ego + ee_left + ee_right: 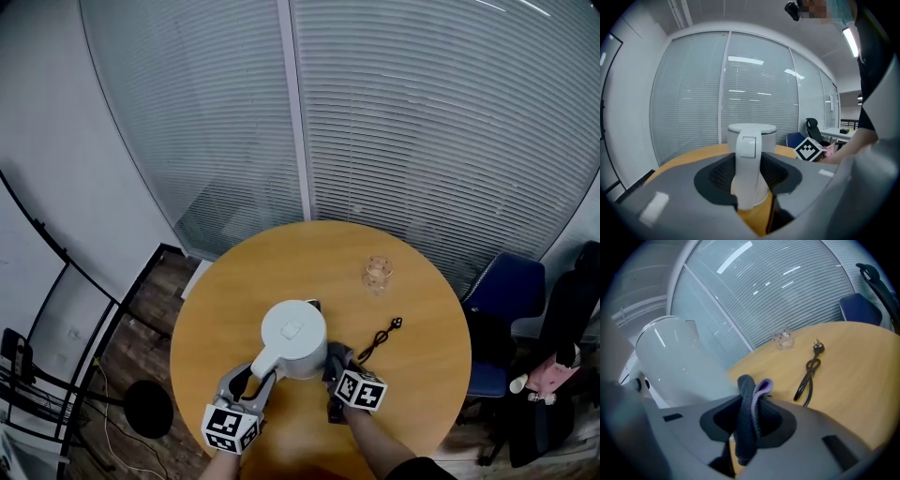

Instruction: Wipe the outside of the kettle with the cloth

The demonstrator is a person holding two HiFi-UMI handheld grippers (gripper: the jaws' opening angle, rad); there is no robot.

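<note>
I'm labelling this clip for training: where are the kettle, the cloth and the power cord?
kettle (293,330): head view, middle of its white lid.
cloth (746,411): right gripper view, grey fold between the jaws.
power cord (818,348): right gripper view, its plug.

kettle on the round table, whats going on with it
A person works with tongs in each hand. The left tongs clamp the handle of the white kettle, which stands on the table. The right tongs pinch a folded dark cloth close beside the kettle's wall; whether it touches can't be told. A glass and a power cord sit farther out on the table.
</note>
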